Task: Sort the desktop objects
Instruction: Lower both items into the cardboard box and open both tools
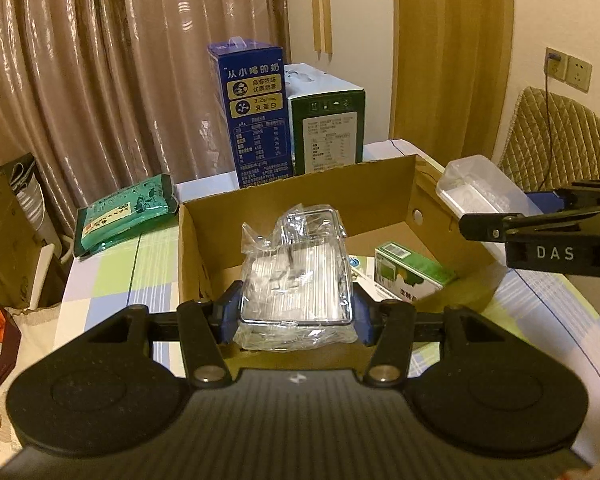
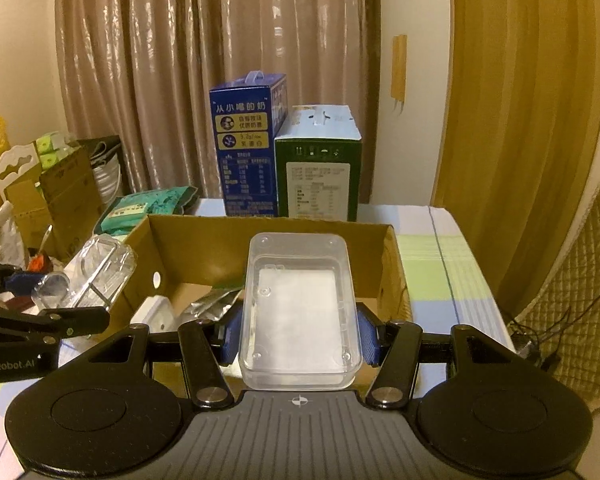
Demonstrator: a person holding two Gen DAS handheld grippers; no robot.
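Observation:
My left gripper [image 1: 296,316] is shut on a clear plastic box wrapped in crinkled film [image 1: 296,276], held over the near edge of an open cardboard box [image 1: 300,188]. My right gripper [image 2: 300,338] is shut on a frosted plastic tray [image 2: 298,308], held over the same cardboard box [image 2: 268,236]. The tray also shows in the left wrist view [image 1: 476,188] at the right. The wrapped box shows in the right wrist view [image 2: 96,272] at the left. Inside the box lie a green-and-white carton [image 1: 410,276], a white item [image 2: 156,314] and a silver foil pack [image 2: 216,304].
A blue milk carton [image 1: 252,120] and a green carton [image 1: 328,132] stand behind the box. A green packet [image 1: 124,216] lies at the left on the checked tablecloth [image 1: 112,276]. Curtains hang behind. A padded chair [image 2: 576,300] stands at the right; clutter sits off the left edge.

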